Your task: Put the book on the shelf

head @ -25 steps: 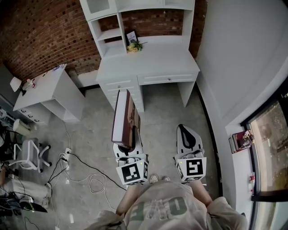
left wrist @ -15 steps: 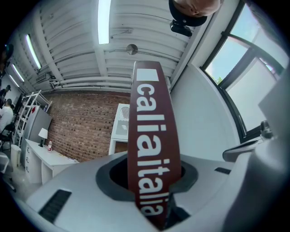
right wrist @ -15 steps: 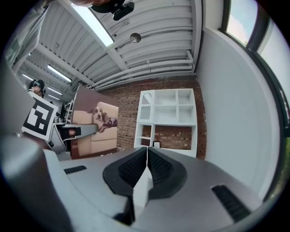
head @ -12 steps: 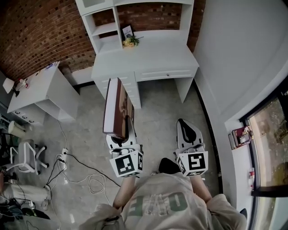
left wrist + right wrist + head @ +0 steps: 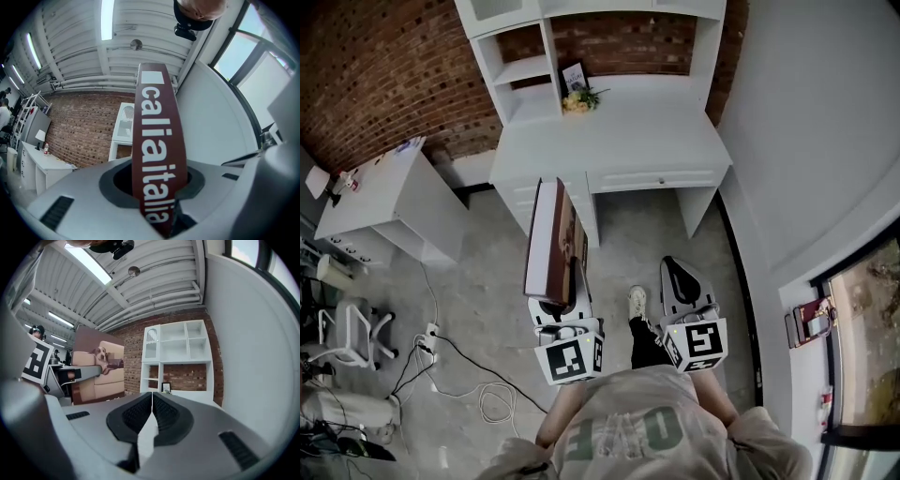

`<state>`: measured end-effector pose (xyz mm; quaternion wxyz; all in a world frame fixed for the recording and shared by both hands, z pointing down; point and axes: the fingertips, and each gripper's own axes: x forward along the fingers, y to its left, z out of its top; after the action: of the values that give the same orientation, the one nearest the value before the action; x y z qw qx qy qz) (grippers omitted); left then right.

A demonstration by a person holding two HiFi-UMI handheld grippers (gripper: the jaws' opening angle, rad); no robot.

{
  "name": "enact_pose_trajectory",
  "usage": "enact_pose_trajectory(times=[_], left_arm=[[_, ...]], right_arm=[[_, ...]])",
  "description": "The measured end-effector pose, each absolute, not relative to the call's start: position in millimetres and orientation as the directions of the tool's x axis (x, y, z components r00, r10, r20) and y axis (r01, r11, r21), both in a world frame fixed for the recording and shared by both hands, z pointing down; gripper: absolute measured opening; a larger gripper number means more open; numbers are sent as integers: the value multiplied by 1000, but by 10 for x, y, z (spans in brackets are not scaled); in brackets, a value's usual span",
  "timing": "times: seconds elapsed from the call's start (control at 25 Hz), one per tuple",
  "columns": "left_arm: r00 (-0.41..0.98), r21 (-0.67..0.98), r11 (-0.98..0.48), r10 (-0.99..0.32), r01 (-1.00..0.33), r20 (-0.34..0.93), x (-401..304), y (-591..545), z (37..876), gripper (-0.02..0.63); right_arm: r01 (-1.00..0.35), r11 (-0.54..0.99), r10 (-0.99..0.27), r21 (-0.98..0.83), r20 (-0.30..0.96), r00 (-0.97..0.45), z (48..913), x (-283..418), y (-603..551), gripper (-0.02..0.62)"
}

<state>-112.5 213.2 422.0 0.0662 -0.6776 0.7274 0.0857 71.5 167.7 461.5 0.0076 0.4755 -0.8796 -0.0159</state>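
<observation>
Left gripper [image 5: 560,302] is clamping the lower end of a slim rectangular book [image 5: 551,242], glossy maroon spine upright, in mid-air short of the white boxy shelf [image 5: 528,71], while right gripper [image 5: 682,281] is hanging empty, ribbed black pads pressed together.

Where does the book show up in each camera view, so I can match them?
Head view: book centre-left, held up on edge.
Left gripper view: book's red spine runs up the centre, between the jaws.
Right gripper view: book's cover at left.
Shared landmark: white shelf unit.
</observation>
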Motion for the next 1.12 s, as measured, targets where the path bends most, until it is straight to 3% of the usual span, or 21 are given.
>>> enact_pose_trajectory(times=[0.68,1.12], left_arm=[[-178,44,173,-959,-984,-221,-1490,-984,3974,155],[-174,16,174,-968,-985,-178,-1552,-2158,4016,155]], right_arm=[[-750,659,-752,54,46,-657,4393,162,-1574,17],[-752,658,-752,20,66,-656,4491,81,-2780,17]])
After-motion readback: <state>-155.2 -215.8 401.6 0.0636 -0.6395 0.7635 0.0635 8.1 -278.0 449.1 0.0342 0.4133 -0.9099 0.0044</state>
